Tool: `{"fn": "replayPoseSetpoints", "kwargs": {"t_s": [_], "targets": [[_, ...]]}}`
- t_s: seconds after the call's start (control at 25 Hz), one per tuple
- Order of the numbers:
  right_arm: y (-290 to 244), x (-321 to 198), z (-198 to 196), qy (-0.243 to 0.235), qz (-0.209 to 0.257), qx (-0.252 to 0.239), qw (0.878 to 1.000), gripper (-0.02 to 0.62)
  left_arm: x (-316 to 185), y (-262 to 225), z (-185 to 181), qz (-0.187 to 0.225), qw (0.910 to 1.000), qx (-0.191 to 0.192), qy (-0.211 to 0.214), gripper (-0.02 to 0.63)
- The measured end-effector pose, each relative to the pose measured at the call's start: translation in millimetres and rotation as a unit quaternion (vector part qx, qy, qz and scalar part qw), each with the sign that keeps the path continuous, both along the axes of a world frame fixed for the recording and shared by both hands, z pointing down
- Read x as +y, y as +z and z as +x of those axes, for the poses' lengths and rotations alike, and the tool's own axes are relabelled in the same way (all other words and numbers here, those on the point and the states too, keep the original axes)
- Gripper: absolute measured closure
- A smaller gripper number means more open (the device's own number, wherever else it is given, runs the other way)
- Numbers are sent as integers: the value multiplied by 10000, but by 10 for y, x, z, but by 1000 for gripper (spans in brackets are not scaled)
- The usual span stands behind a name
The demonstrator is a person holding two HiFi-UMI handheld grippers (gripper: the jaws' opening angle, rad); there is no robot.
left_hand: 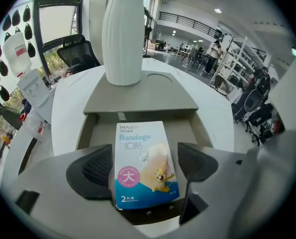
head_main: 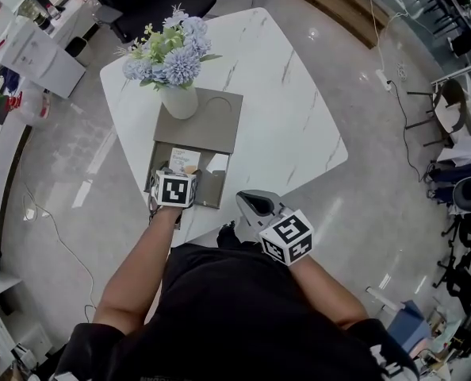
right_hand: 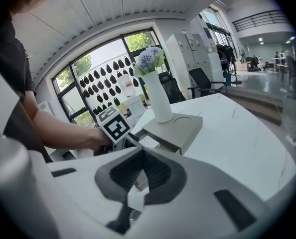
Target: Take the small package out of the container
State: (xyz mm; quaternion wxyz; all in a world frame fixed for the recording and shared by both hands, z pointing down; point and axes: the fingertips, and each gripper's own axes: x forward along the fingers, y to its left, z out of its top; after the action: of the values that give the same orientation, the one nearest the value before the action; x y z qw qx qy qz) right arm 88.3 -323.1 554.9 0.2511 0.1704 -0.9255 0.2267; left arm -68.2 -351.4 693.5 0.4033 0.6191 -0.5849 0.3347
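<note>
Left gripper view, centre frame: we see the bandage box inside the grey container, between our left gripper's spread, unpressing jaws. Lifting remains. Right gripper closed, empty.

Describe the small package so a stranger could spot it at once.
On the white marble table, a grey container sits with a white vase of blue flowers on its lid. In its open compartment, nearest the person, lies the small package, between the open jaws of the left gripper. It stands out by its print: white top reading Bandage, pink circle, cartoon animal, blue bottom band.
</note>
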Motion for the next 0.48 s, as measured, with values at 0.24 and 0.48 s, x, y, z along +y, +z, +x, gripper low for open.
{"fn": "replayPoseSetpoints", "kwargs": {"t_s": [0.24,0.48], "targets": [[68,-30,65,35,-73,68,9999,595,47,181,16,-297,9995,-40,-45,198],[98,-44,77,157,-123,78,9998,595,63,234,22,-562,9984,-84,-30,195]]}}
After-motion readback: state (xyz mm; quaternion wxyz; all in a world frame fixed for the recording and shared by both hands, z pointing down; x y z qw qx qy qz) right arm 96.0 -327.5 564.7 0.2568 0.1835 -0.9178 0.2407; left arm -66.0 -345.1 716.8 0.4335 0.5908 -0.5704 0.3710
